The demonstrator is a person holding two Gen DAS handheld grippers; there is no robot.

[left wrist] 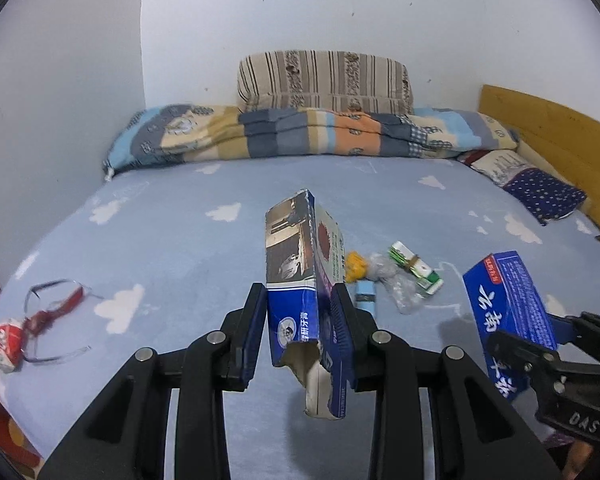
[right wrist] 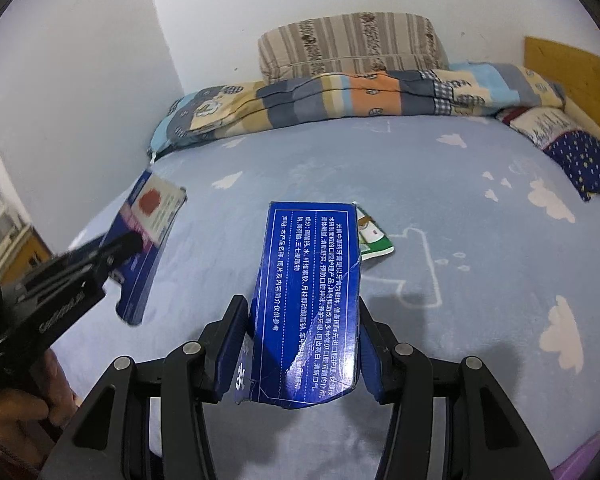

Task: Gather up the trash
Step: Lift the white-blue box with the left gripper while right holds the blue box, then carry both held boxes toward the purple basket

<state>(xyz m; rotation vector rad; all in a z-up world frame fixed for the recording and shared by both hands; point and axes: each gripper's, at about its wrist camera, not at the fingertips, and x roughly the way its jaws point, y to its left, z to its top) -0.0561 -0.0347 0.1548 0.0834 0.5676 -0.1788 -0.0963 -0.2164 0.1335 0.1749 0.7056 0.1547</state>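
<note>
My left gripper (left wrist: 300,300) is shut on a torn blue toothpaste box (left wrist: 304,280) and holds it above the bed; it also shows in the right wrist view (right wrist: 148,240). My right gripper (right wrist: 304,316) is shut on a second blue box with white print (right wrist: 312,292), seen at the right of the left wrist view (left wrist: 508,312). On the sheet lie a yellow scrap (left wrist: 357,266), a clear plastic wrapper (left wrist: 396,284), a small light-blue packet (left wrist: 366,300) and a green-and-white packet (left wrist: 416,266), which also shows in the right wrist view (right wrist: 374,238).
A red-and-white crumpled packet (left wrist: 5,342) and a red strap with clear plastic strips (left wrist: 54,312) lie at the bed's left edge. Folded quilt (left wrist: 300,136) and striped pillow (left wrist: 324,80) sit by the wall. A wooden headboard (left wrist: 556,140) and a starred cushion (left wrist: 540,196) are at the right.
</note>
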